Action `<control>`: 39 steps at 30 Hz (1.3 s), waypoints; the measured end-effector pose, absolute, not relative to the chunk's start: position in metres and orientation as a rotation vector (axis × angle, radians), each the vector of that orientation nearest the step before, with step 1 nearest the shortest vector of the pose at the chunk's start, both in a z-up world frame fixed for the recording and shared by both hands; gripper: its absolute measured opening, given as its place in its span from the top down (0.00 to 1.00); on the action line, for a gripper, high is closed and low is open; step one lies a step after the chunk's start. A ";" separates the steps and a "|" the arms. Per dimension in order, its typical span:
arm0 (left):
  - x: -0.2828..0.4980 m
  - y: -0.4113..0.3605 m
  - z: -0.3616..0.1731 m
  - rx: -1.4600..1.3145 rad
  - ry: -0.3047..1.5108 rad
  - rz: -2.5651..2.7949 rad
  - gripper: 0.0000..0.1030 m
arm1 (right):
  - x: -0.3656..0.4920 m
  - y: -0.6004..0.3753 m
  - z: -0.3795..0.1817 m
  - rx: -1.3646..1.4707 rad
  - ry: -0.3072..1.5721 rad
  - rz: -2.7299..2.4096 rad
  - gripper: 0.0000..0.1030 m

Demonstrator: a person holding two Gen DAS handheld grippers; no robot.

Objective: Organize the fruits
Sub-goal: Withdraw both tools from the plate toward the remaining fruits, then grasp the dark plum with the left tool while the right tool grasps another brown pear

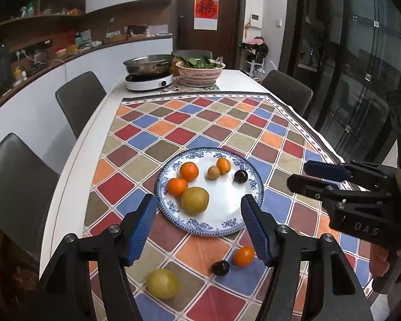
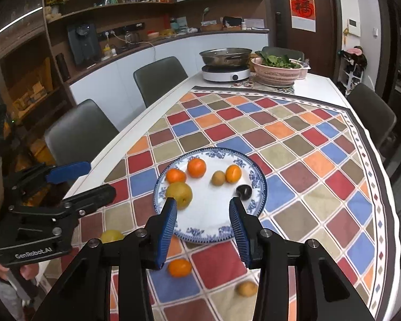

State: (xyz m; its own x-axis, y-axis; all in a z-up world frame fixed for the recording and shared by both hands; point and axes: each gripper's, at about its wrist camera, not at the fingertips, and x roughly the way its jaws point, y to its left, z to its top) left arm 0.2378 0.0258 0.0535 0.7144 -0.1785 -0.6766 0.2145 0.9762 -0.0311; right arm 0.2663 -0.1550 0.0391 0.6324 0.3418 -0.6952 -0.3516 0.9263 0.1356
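Observation:
A blue-and-white plate (image 1: 227, 208) (image 2: 200, 214) sits on the checkered tablecloth. It holds several fruits: oranges (image 1: 189, 171) (image 2: 196, 167), a pear (image 1: 195, 200) (image 2: 179, 194), a small kiwi (image 1: 213, 172) (image 2: 218, 178) and a dark plum (image 1: 240, 176) (image 2: 245, 190). On the cloth in front of the plate lie a yellow pear (image 1: 162, 283) (image 2: 111, 236), a plum (image 1: 220, 267), an orange (image 1: 243, 256) (image 2: 179, 267) and a small brown fruit (image 2: 246, 288). My left gripper (image 1: 199, 207) (image 2: 93, 179) is open and empty above the plate's near edge. My right gripper (image 2: 203, 207) (image 1: 299, 175) is open and empty above the plate.
At the table's far end stand an induction cooker with a steel pan (image 1: 149, 80) (image 2: 226, 72) and a pink basket of greens (image 1: 199, 73) (image 2: 276, 73). Grey chairs (image 1: 80, 99) (image 2: 160, 79) line both sides. The table's white edge (image 1: 74, 160) runs along the left.

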 end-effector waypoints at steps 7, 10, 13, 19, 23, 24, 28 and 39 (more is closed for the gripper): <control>0.205 0.019 0.047 0.106 0.710 -0.165 0.32 | 0.241 -0.174 0.041 0.027 0.774 0.309 0.60; 0.196 0.018 0.038 0.098 0.726 -0.163 0.31 | 0.232 -0.179 0.038 0.022 0.774 0.280 0.59; 0.190 0.019 0.027 0.078 0.753 -0.168 0.31 | 0.226 -0.181 0.033 0.016 0.786 0.269 0.59; 0.183 0.015 0.009 0.083 0.771 -0.173 0.31 | 0.216 -0.183 0.012 0.000 0.823 0.247 0.59; 0.179 0.012 -0.002 0.117 0.735 -0.167 0.31 | 0.212 -0.187 -0.002 0.015 0.856 0.241 0.59; 0.178 0.012 -0.005 0.127 0.730 -0.161 0.31 | 0.212 -0.188 -0.006 0.016 0.862 0.236 0.59; 0.180 0.009 -0.020 0.151 0.745 -0.167 0.31 | 0.212 -0.189 -0.019 0.016 0.892 0.225 0.59; 0.192 0.000 -0.051 0.189 0.821 -0.205 0.31 | 0.216 -0.198 -0.053 0.029 0.973 0.196 0.59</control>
State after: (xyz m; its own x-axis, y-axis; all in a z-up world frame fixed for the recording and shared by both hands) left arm 0.1922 -0.0004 -0.0510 0.6638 -0.1076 -0.7402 0.2536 0.9633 0.0874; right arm 0.2163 -0.1983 -0.0527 0.5468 0.1783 -0.8181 -0.1523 0.9819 0.1122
